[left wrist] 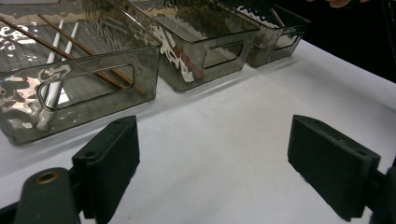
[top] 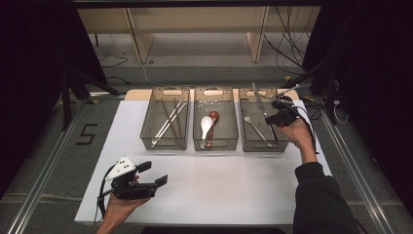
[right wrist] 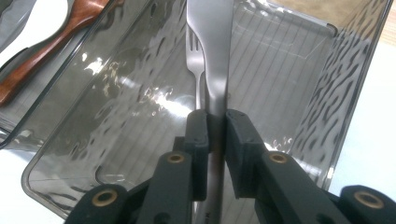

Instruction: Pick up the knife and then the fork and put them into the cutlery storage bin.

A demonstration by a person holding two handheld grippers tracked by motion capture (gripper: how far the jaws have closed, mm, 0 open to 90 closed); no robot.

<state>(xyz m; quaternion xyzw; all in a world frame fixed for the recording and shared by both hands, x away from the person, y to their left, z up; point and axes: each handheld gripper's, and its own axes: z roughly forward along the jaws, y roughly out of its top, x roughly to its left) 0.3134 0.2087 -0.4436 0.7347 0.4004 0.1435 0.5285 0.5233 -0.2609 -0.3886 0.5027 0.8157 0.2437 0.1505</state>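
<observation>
My right gripper [top: 273, 117] hangs over the rightmost smoky plastic bin [top: 263, 147], shut on a metal table knife [top: 257, 99]. The knife angles up and away toward the bin's far end. In the right gripper view the black jaws [right wrist: 216, 119] pinch the knife [right wrist: 211, 42] edgewise, and a fork [right wrist: 195, 53] lies on the bin floor [right wrist: 116, 135] below it. The fork [top: 255, 127] runs lengthwise in that bin. My left gripper [top: 155, 173] rests low at the near left of the white table, open, with nothing between its jaws [left wrist: 219, 163].
Three bins stand in a row at the table's far side. The left bin [top: 164, 145] holds several chopsticks [top: 169, 119]. The middle bin [top: 215, 145] holds a white spoon [top: 206, 126] and a brown wooden spoon [top: 213, 118]. White tabletop [top: 219, 180] stretches in front of them.
</observation>
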